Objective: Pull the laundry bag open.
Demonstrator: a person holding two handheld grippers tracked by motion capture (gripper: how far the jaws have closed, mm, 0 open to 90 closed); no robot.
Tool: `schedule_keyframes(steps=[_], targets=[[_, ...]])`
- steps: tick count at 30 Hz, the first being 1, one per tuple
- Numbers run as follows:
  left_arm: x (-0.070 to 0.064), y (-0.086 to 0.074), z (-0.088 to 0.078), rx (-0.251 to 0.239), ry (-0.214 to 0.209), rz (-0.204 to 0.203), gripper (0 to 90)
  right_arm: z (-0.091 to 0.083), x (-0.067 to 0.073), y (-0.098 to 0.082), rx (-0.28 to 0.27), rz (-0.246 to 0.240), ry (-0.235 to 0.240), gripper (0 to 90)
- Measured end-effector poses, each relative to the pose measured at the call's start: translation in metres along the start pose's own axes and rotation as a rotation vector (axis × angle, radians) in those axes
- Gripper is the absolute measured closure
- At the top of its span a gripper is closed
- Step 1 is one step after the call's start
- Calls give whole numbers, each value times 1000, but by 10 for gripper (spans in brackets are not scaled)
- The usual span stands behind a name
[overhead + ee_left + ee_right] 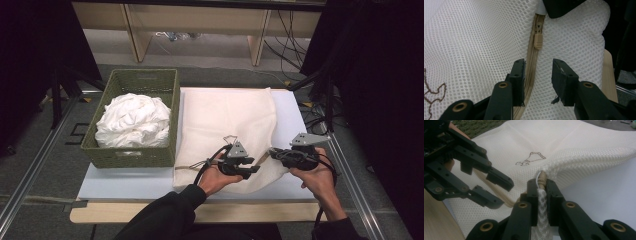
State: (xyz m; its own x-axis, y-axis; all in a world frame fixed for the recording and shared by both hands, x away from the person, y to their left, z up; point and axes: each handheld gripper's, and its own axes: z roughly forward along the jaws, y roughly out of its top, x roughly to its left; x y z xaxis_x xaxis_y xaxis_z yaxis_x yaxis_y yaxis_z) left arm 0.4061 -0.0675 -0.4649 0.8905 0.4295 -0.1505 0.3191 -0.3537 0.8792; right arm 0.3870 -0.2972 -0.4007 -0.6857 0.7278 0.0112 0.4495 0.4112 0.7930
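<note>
1. White table (295, 107) ahead; I am working the mesh bag (225, 120) lying right of the basket (172, 107).
2. Right gripper (542, 185) is pinching the bag's near corner.
3. Left gripper (537, 67), spread, is straddling the zipper (532, 63), short of the pull (538, 41); closing now risks grabbing tape.

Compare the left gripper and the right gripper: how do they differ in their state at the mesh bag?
The left gripper has its jaws apart, while the right gripper is shut. The left gripper holds nothing, with the zipper and its pull tab ahead of it, while the right gripper pinches the corner of the mesh bag. Both are black, hand-held, and at the bag's near edge.
</note>
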Motion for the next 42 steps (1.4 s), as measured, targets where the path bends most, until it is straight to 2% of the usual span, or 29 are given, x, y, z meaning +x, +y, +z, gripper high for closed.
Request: schedule_keyframes(steps=[1, 3, 4, 6, 8, 9, 10, 12, 13, 14, 15, 16, 17, 18, 19, 20, 22, 26, 28, 29, 32, 33, 34, 39, 42], targets=[[1, 0, 1, 0, 0, 19, 636, 0, 0, 0, 0, -3, 0, 839], [1, 1, 2, 3, -14, 7, 640, 0, -1, 1, -10, -34, -4, 840], [1, 1, 2, -2, -8, 10, 639, 0, 1, 1, -6, -15, 5, 840], [2, 2, 2, 3, -7, 17, 643, 1, 0, 2, -6, -37, 1, 840], [2, 3, 2, 1, -7, 21, 645, 2, 3, 2, 7, -9, 19, 840], [2, 3, 3, -10, -2, 18, 647, 2, 2, 2, 5, -19, 22, 839], [2, 4, 2, 6, -7, 14, 648, 2, 3, 2, 6, -17, 22, 840], [0, 5, 4, -8, -27, -21, 647, 3, 3, 3, -3, -31, 27, 840], [0, 6, 5, -6, -23, -4, 653, 2, 3, 4, -10, -45, 7, 840], [-1, 7, 6, -6, -22, -4, 653, 2, 3, 4, -10, -45, 7, 840], [-2, 9, 6, -1, -23, 3, 655, 2, 4, 3, -8, -28, 11, 840], [-2, 9, 7, -17, -22, -9, 658, 3, 5, 4, -6, -27, 13, 840], [-2, 11, 7, -9, -19, 8, 663, 3, 6, 3, 1, -19, 21, 840], [-2, 11, 8, -12, -16, 6, 668, 4, 4, 4, -5, -37, 31, 840], [-2, 11, 9, -7, -11, -10, 674, 4, 4, 4, -3, -36, 31, 840], [-1, 11, 9, -6, -14, -4, 679, 4, 5, 3, -1, -27, 26, 840], [0, 12, 9, -7, -13, -7, 704, 4, 4, 3, -9, -41, 17, 839], [-1, 15, 9, -17, -11, -22, 747, 4, 6, 4, 1, -37, 25, 840], [-3, 18, 8, -14, -25, -30, 787, 4, 7, 4, -2, -30, 28, 840], [-4, 18, 9, -19, -26, -19, 787, 4, 7, 4, -2, -30, 28, 840], [-4, 20, 10, 9, -7, -14, 811, 4, 6, 5, -4, -47, 32, 840], [-4, 20, 11, 3, -1, -33, 826, 4, 6, 5, -3, -42, 34, 840], [-3, 20, 11, 5, -10, -25, 833, 4, 6, 5, -4, -41, 33, 839], [-2, 20, 12, 2, 6, -45, 848, 3, 6, 4, -1, -35, 28, 839], [-1, 21, 10, 4, 8, -40, 860, 3, 6, 5, -8, -38, 30, 839]])
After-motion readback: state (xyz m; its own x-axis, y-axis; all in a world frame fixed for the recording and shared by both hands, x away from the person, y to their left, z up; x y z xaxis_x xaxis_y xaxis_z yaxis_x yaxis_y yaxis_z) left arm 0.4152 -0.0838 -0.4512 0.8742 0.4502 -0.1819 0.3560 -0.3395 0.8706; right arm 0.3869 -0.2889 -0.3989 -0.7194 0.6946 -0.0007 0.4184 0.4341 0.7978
